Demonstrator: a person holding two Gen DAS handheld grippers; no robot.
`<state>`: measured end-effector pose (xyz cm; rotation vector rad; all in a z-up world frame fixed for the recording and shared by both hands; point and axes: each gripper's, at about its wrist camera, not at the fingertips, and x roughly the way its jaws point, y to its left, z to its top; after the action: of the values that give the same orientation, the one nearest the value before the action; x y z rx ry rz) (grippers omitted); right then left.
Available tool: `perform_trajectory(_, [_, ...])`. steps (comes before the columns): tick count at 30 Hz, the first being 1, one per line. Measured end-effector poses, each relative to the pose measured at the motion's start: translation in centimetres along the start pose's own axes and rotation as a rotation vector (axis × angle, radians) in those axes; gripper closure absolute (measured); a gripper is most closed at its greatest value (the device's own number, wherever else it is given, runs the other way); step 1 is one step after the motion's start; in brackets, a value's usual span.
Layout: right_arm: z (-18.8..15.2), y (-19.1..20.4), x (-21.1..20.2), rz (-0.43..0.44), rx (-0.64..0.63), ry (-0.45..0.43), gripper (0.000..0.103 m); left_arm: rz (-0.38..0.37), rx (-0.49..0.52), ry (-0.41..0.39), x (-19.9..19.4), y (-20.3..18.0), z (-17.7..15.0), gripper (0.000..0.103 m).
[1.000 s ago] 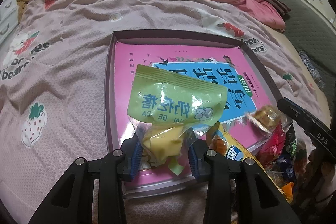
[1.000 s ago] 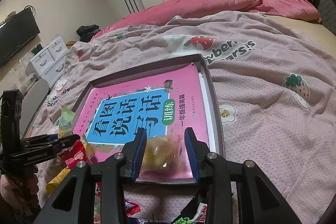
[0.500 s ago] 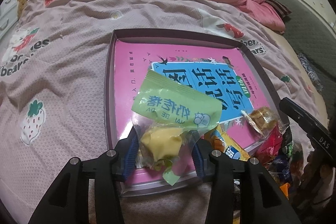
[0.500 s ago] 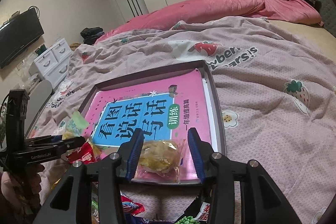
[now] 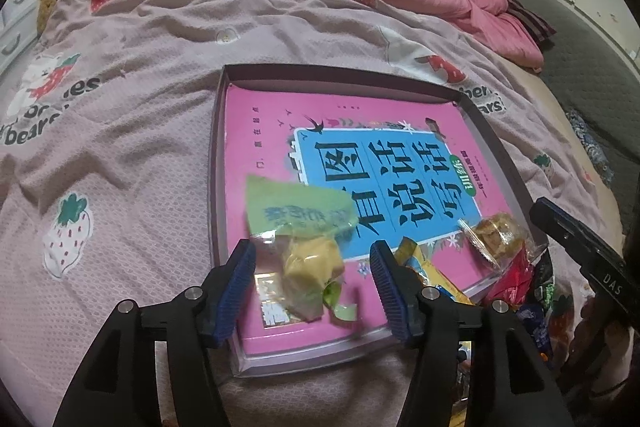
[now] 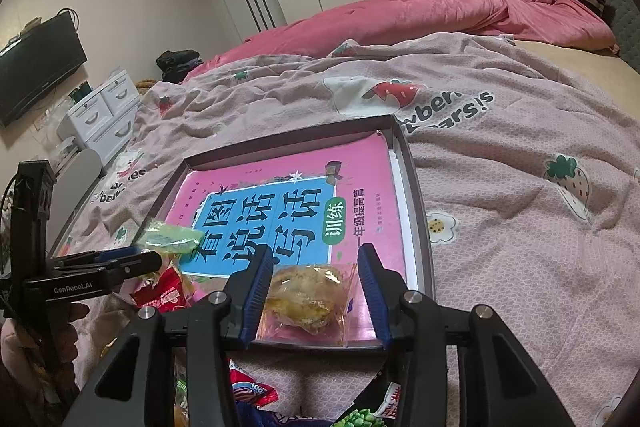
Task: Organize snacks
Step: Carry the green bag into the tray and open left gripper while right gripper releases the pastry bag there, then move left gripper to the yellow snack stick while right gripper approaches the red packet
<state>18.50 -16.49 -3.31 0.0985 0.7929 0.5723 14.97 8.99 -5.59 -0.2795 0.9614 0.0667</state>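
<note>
Pink book cover fills a shallow dark-rimmed tray that lies on a mauve strawberry-print blanket spread over a bed. In the left wrist view the left gripper points down at the tray's near left corner, its jaws opening, and a green-topped snack bag with a yellow lump inside sits between the blue pads; bare gaps show on both sides of the bag, so the pads do not press it, and the bag looks blurred. Just right of it an orange packet leans over the tray's near rim, and farther right a clear-wrapped pastry lies at the near right corner, with the right gripper's black finger beside it. In the right wrist view the right gripper's jaws stand part open around that pastry, which rests on the book by the near rim; the left pad is at or nearly at the wrapper, the right pad stands clear of it. A heap of mixed snack packs lies off the tray's near edge, on the blanket between the two grippers. A pink quilt lies at the far side of the bed.
</note>
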Motion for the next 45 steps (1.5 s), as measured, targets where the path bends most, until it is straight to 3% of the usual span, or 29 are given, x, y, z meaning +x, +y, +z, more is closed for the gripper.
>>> perform_trajectory(19, [0.0, 1.0, -0.8, 0.029, -0.038, -0.018, 0.054, -0.065, -0.038, -0.055, -3.0, 0.0, 0.6, 0.037])
perform_trajectory(45, [-1.1, 4.0, -2.8, 0.039, -0.191, -0.028, 0.049, -0.128, -0.001, 0.001, -3.6, -2.2, -1.1, 0.033])
